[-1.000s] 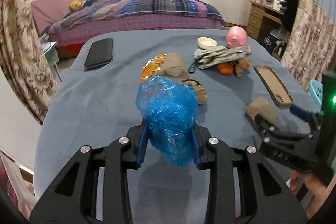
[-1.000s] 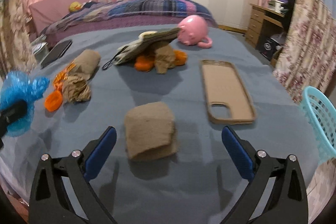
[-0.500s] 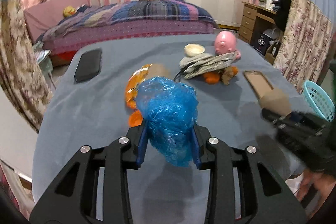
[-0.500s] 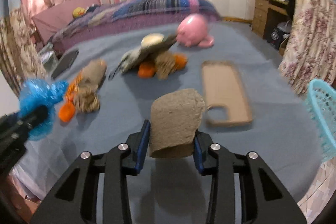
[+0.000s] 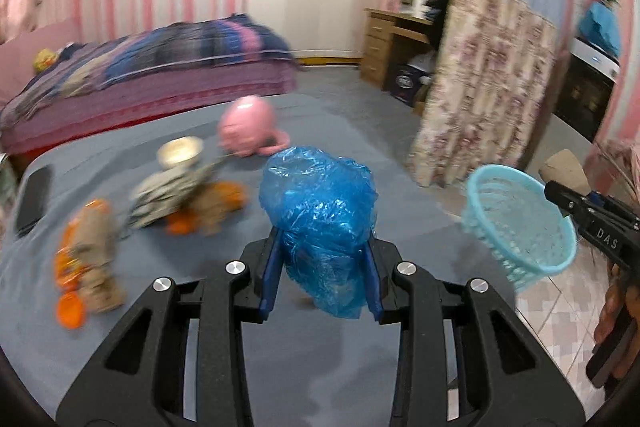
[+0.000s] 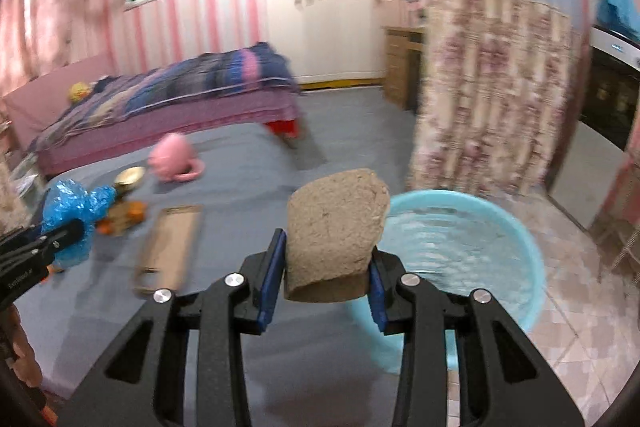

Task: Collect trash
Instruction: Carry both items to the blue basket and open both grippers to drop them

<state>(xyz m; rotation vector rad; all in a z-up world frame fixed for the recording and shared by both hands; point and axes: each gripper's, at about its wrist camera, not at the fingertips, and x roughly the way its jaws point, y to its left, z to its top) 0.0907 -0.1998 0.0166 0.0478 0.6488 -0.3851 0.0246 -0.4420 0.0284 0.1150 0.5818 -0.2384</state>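
My left gripper (image 5: 322,273) is shut on a crumpled blue plastic bag (image 5: 320,211) and holds it above the grey-blue table (image 5: 260,347). My right gripper (image 6: 326,285) is shut on a folded brown paper wad (image 6: 336,227), held at the rim of a light blue basket (image 6: 472,247) that stands on the floor past the table's right edge. The basket also shows in the left wrist view (image 5: 520,227), with the right gripper (image 5: 576,203) over its far rim. The left gripper with the bag shows at the left of the right wrist view (image 6: 68,227).
On the table lie a brown paper and orange wrapper heap (image 5: 88,255), a pile of cloth and orange peel (image 5: 188,199), a small bowl (image 5: 180,151), a pink pig toy (image 5: 248,127), a black phone (image 5: 34,199) and a tan phone case (image 6: 168,247). A floral curtain (image 5: 484,87) hangs right.
Both grippers have swung right toward the basket. The right gripper closed on the brown paper wad, lifted it off the table and carried it to the basket. The left still holds the blue bag.
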